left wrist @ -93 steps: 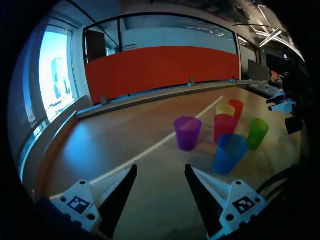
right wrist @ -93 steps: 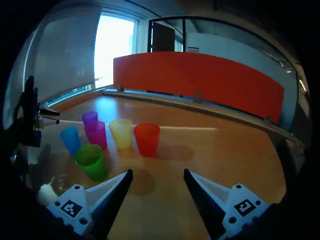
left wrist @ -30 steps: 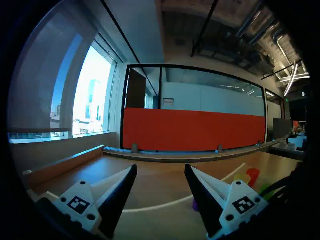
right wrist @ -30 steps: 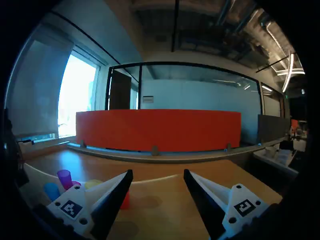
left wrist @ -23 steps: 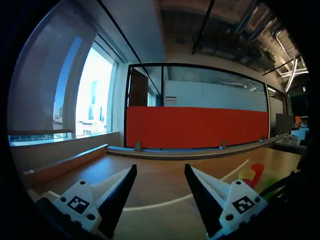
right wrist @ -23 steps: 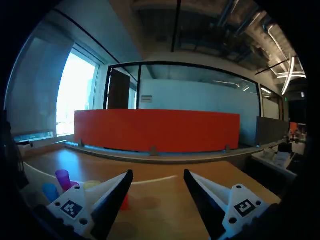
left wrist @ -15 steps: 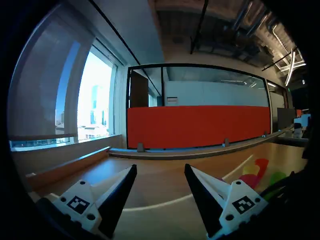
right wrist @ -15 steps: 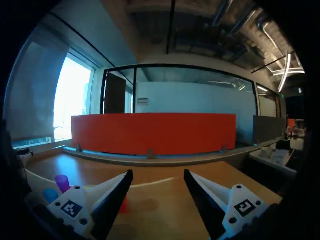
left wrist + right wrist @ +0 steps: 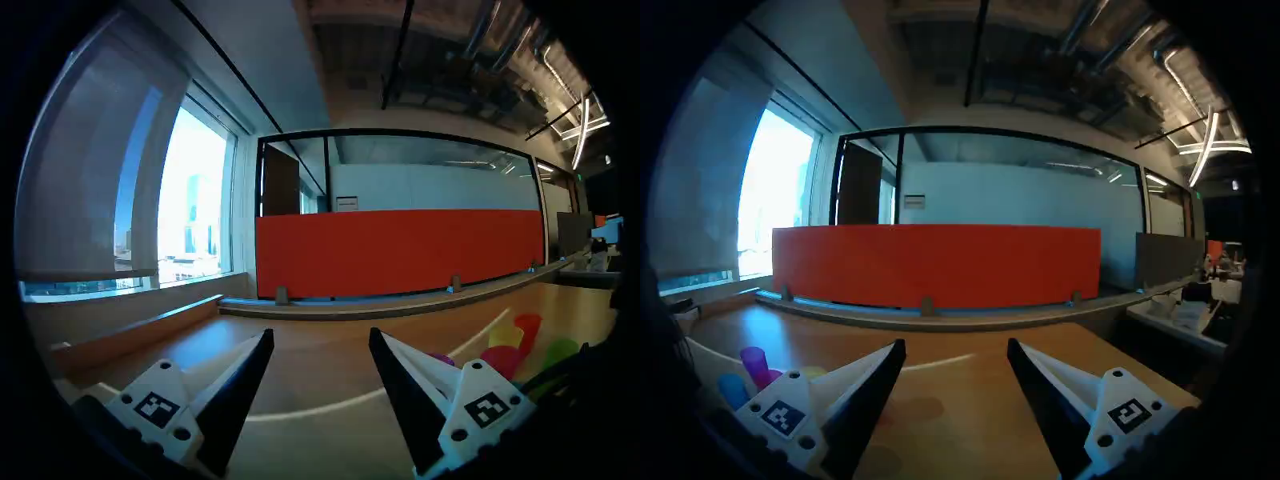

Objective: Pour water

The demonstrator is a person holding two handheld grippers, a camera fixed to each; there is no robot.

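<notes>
Wooden desk (image 9: 320, 376) lies below my left claw (image 9: 320, 332), which is wide and holds nothing; the coloured cups (image 9: 506, 336) stand toward its right edge. In the right gripper view my right claw (image 9: 956, 342) is wide and empty too; a purple cup (image 9: 754, 364) and a blue cup (image 9: 733, 390) stand toward the left edge.

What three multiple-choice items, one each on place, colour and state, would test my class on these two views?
1. In the left gripper view, the cups stand: A at lower right; B at lower left; C at the top.
2. The partition behind the table is: A green; B orange-red; C white.
3. The right hand-held gripper is: A shut on a cup; B shut on a bottle; C open, empty.

Answers: A, they cluster at that view's lower right; B, its long panel is plainly orange-red; C, bare table shows between its spread fingers.
</notes>
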